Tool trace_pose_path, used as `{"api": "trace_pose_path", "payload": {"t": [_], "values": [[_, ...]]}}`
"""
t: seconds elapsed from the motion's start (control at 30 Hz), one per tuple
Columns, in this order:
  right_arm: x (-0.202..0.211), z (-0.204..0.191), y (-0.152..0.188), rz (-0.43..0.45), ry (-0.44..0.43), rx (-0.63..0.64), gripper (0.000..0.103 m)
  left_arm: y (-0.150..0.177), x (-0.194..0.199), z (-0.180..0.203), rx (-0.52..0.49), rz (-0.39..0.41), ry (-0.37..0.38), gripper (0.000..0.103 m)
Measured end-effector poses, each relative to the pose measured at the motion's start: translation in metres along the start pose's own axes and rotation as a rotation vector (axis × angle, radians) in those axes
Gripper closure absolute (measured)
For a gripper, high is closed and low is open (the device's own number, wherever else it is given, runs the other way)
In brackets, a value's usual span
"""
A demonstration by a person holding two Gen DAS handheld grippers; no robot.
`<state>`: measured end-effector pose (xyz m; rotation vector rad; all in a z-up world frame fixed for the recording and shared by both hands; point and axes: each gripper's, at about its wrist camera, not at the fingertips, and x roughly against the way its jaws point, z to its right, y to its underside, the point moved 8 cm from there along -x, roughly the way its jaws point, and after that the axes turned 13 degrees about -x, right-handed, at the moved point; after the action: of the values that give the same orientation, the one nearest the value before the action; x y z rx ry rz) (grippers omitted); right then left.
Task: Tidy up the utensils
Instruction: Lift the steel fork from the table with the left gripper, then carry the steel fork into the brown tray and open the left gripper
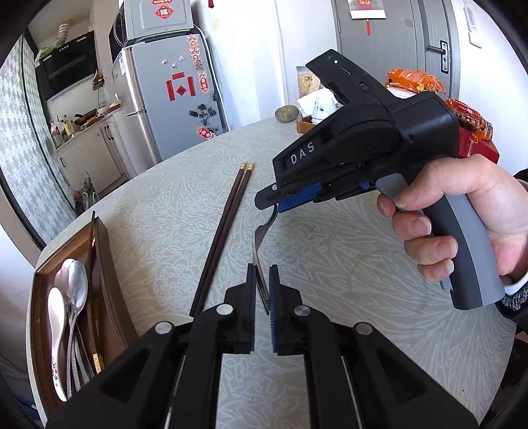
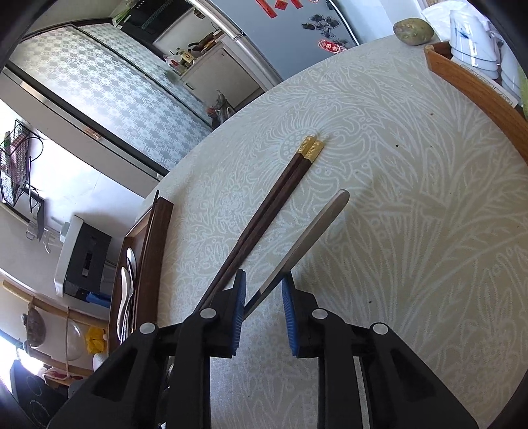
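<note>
The left gripper (image 1: 262, 269) was clamped on the thin near part of a steel utensil (image 2: 316, 227), its two pads drawn almost together around the metal. Which kind of head the utensil carried could not be made out.

From that grip the metal curved up and away to the tip of the right gripper (image 2: 264, 277), held in a person's hand (image 1: 462, 224). In the right wrist view the handle passed between the blue pads. It lay against the left one, and whether both pads pressed on it could not be told.

The utensil's long axis ran from the near jaws toward the far right, with the rounded handle end pointing away. It ran roughly parallel to a pair of dark chopsticks (image 1: 224, 231) just to its left. These lay side by side on the table, gold caps at the far end.

At the table's left edge sat a brown wooden tray (image 1: 105, 250). It held a white ceramic spoon (image 1: 57, 316), metal spoons (image 1: 77, 283) and more dark chopsticks.

The round table (image 1: 346, 257) wore a pale cloth with a leaf pattern. On its far side were a mottled round lump (image 2: 414, 31), white cups (image 2: 472, 36) in a light wooden holder (image 2: 462, 79) and orange snack packets (image 1: 415, 81). Beyond stood a grey fridge (image 1: 165, 109) with red decorations, beside a kitchen counter.
</note>
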<state>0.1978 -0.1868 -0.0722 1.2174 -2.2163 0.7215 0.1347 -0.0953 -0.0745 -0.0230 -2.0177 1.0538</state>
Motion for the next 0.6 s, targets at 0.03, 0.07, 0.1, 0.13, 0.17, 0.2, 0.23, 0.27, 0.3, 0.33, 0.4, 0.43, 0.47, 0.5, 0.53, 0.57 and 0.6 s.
{"api": "trace_pose_path", "payload": {"t": [0.03, 0.07, 0.1, 0.13, 0.17, 0.2, 0.23, 0.27, 0.3, 0.33, 0.4, 0.43, 0.47, 0.5, 0.53, 0.57, 0.6], "values": [[0.002, -0.004, 0.001, 0.006, 0.003, 0.010, 0.081, 0.001, 0.004, -0.001, 0.004, 0.003, 0.002, 0.095], [0.003, -0.009, 0.002, 0.012, 0.006, 0.023, 0.081, 0.002, 0.007, -0.003, 0.009, 0.009, -0.002, 0.095], [0.005, -0.014, 0.002, 0.017, 0.007, 0.032, 0.081, 0.002, 0.011, -0.004, 0.012, 0.015, -0.006, 0.095], [0.006, -0.020, 0.003, 0.020, 0.009, 0.043, 0.081, 0.003, 0.015, -0.007, 0.016, 0.022, -0.010, 0.095], [0.007, -0.026, 0.005, 0.021, 0.008, 0.054, 0.081, 0.005, 0.020, -0.010, 0.021, 0.030, -0.015, 0.095], [0.007, -0.033, 0.006, 0.021, 0.006, 0.063, 0.081, 0.006, 0.025, -0.013, 0.030, 0.037, -0.018, 0.095], [0.007, -0.040, 0.008, 0.021, 0.005, 0.074, 0.081, 0.008, 0.029, -0.016, 0.035, 0.040, -0.020, 0.095], [0.006, -0.047, 0.010, 0.022, 0.004, 0.086, 0.081, 0.010, 0.035, -0.020, 0.042, 0.047, -0.029, 0.095], [0.006, -0.055, 0.012, 0.021, 0.000, 0.099, 0.081, 0.013, 0.040, -0.024, 0.050, 0.053, -0.036, 0.095], [0.004, -0.065, 0.015, 0.019, -0.005, 0.112, 0.081, 0.017, 0.047, -0.030, 0.061, 0.059, -0.048, 0.095], [-0.001, -0.084, 0.022, 0.016, -0.013, 0.145, 0.081, 0.024, 0.059, -0.040, 0.082, 0.066, -0.071, 0.095], [-0.005, -0.096, 0.027, 0.012, -0.017, 0.165, 0.081, 0.029, 0.065, -0.046, 0.093, 0.068, -0.082, 0.095], [-0.009, -0.106, 0.031, 0.008, -0.023, 0.183, 0.081, 0.034, 0.071, -0.053, 0.104, 0.070, -0.095, 0.095], [-0.014, -0.117, 0.036, 0.000, -0.030, 0.203, 0.081, 0.041, 0.078, -0.061, 0.118, 0.072, -0.114, 0.095], [-0.020, -0.129, 0.040, -0.009, -0.044, 0.220, 0.081, 0.046, 0.083, -0.067, 0.130, 0.072, -0.128, 0.094], [-0.027, -0.140, 0.045, -0.019, -0.059, 0.238, 0.081, 0.052, 0.088, -0.075, 0.144, 0.069, -0.143, 0.094], [-0.034, -0.150, 0.049, -0.030, -0.066, 0.255, 0.081, 0.059, 0.091, -0.082, 0.163, 0.066, -0.154, 0.094]]}}
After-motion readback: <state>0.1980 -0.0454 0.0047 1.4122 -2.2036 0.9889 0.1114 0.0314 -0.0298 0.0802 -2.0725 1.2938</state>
